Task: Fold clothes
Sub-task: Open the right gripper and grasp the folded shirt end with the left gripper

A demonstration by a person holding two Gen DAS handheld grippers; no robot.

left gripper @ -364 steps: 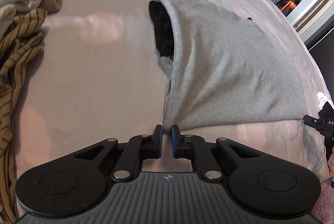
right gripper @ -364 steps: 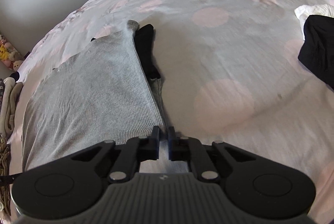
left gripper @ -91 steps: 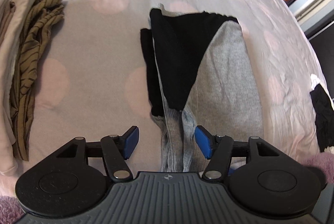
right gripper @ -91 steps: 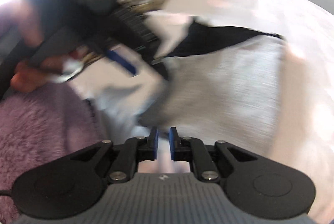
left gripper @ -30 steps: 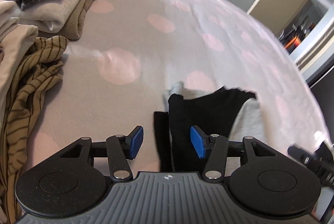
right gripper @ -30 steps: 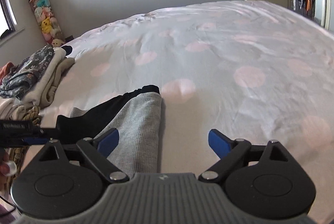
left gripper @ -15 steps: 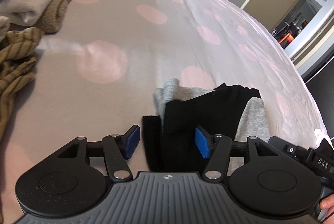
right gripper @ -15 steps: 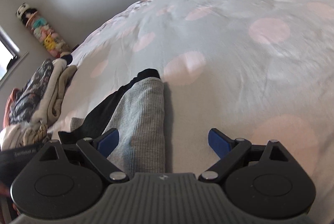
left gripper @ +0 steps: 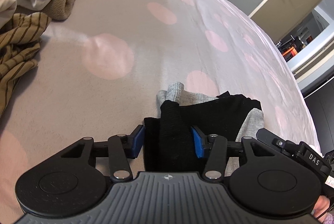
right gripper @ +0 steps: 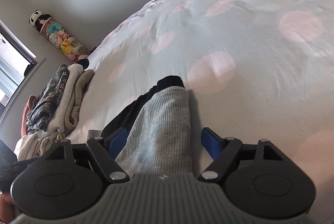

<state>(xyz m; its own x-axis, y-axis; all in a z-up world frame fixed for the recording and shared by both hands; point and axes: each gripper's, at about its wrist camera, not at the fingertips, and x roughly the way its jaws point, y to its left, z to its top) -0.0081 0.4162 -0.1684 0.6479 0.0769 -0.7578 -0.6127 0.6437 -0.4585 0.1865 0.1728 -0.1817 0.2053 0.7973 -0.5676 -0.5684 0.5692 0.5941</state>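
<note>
My left hand-held gripper [left gripper: 168,141] is released, straddling the black fold of the top [left gripper: 210,115]; my right hand-held gripper [right gripper: 163,141] gapes around its grey end, bed [right gripper: 250,78] stretching toward twelve o'clock.

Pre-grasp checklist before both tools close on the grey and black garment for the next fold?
1. Left tool open, straddling the black part of the garment: ok.
2. Right tool open, around the grey ribbed part: ok.
3. Fabric reaches the pads of each tool: ok.
4. Number of layers each tool will catch: cannot tell.
5. Bedspread ahead free for the fold: ok.
6. Folded pile clear of the garment: ok.
</note>
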